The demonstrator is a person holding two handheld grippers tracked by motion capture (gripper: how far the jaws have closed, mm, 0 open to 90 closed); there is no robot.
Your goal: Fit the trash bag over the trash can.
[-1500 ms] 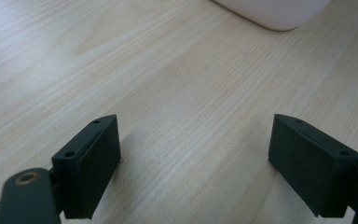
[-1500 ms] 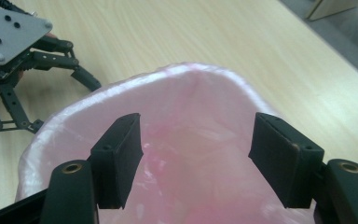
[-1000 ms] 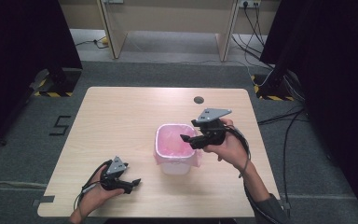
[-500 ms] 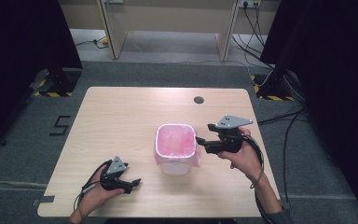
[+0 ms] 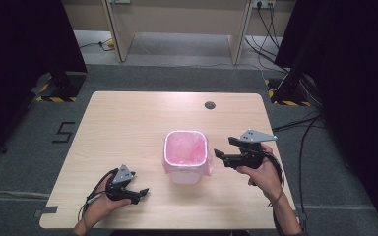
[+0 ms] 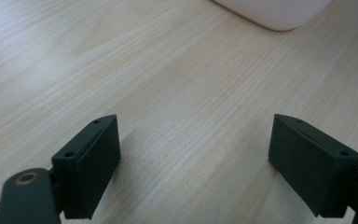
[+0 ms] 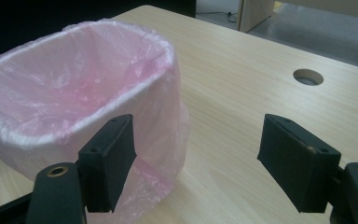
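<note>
**Beside the lined bin, both grippers empty**

Near the table's (image 5: 128,123) middle stands the white bin (image 5: 186,169), its pink bag (image 7: 74,88) draped over the rim. From above, the right gripper (image 5: 225,155) hovers just beside it, fingers (image 7: 109,161) spread and just opening wider, nothing between them. Closer to the front edge, the left gripper (image 5: 140,192) rests with fingers (image 6: 91,163) released over bare wood.

Wooden table (image 5: 128,128), round cable hole (image 5: 209,105), grey carpet (image 5: 177,78)
</note>
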